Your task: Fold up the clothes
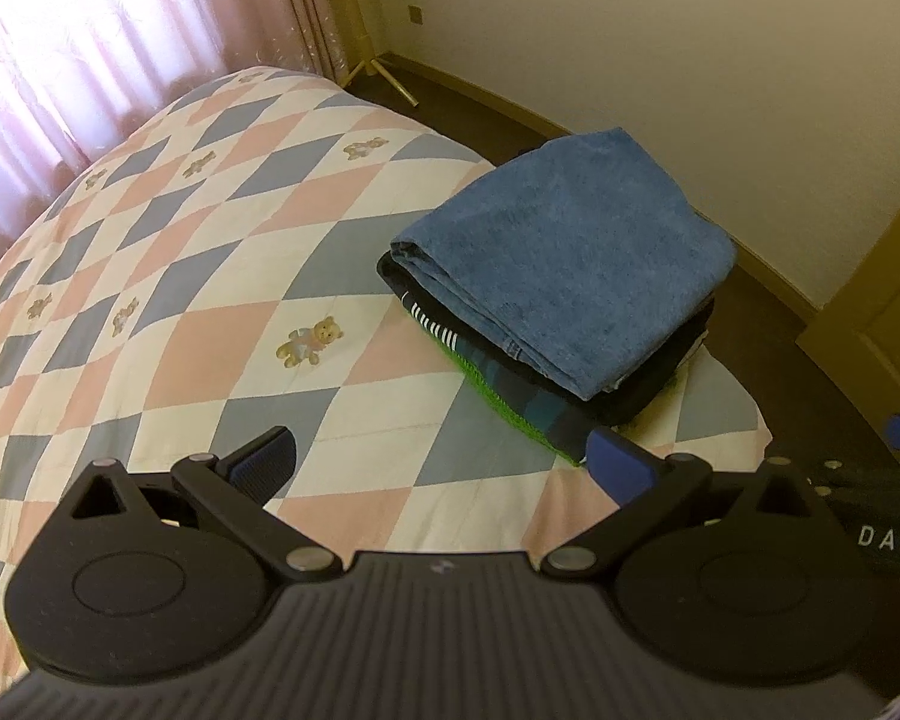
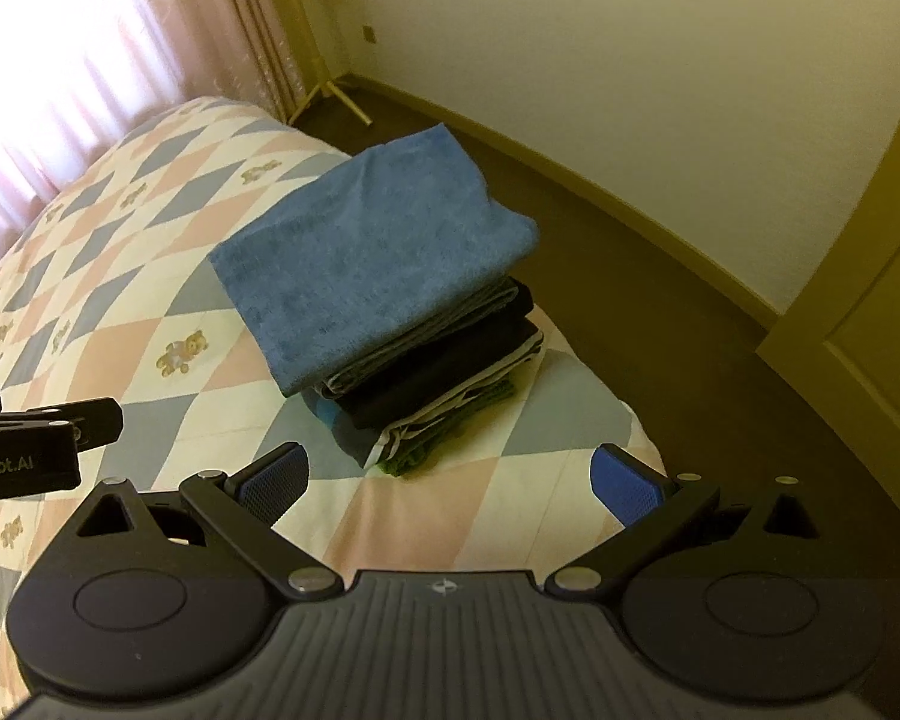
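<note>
A stack of folded clothes sits near the bed's corner, topped by a folded blue garment (image 1: 570, 252), which also shows in the right wrist view (image 2: 372, 252). Under it lie dark, striped and green folded pieces (image 1: 510, 384) (image 2: 444, 384). My left gripper (image 1: 444, 462) is open and empty, held just short of the stack. My right gripper (image 2: 450, 480) is open and empty, also just short of the stack. The left gripper's body shows at the left edge of the right wrist view (image 2: 36, 444).
The bed carries a quilt (image 1: 210, 276) of pink, blue and white diamonds with teddy bears. Dark floor (image 2: 660, 276) runs past the bed's corner to a cream wall. Pink curtains (image 1: 90, 42) hang at the far left. A stand's legs (image 1: 384, 72) are in the corner.
</note>
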Tool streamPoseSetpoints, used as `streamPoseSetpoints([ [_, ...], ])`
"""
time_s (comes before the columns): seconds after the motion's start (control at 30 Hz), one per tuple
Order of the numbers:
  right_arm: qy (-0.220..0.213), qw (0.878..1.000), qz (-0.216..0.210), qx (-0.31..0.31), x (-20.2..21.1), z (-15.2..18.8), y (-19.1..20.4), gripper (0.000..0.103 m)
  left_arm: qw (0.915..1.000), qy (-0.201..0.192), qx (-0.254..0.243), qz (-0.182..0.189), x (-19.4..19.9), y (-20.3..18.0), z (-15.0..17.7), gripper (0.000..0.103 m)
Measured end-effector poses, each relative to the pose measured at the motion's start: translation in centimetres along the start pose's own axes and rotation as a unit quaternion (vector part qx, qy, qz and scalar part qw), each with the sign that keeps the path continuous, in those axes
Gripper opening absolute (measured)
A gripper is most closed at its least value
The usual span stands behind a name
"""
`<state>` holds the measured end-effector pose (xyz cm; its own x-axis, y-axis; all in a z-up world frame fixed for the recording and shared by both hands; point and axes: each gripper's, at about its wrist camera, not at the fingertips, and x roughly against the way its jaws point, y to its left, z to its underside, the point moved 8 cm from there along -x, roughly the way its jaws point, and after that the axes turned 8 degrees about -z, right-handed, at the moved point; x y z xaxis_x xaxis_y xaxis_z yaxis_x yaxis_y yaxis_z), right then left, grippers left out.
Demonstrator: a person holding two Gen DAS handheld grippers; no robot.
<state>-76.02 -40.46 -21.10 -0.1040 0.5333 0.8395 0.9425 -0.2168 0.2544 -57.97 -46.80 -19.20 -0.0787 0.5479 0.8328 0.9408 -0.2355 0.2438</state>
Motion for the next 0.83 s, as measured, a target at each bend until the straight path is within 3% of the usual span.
streamPoseSetpoints([
  [0.57,0.019,0.999,-0.014,0.029,-2.0,-0.7,0.3,0.103,0.9989,0.0,0.039,-0.025,1.4,2.7,1.8,0.102],
  [0.83,0.003,0.999,-0.006,0.037,-0.8,-0.3,2.4,0.103,0.9989,-0.017,0.043,0.003,3.0,4.6,3.2,0.102],
])
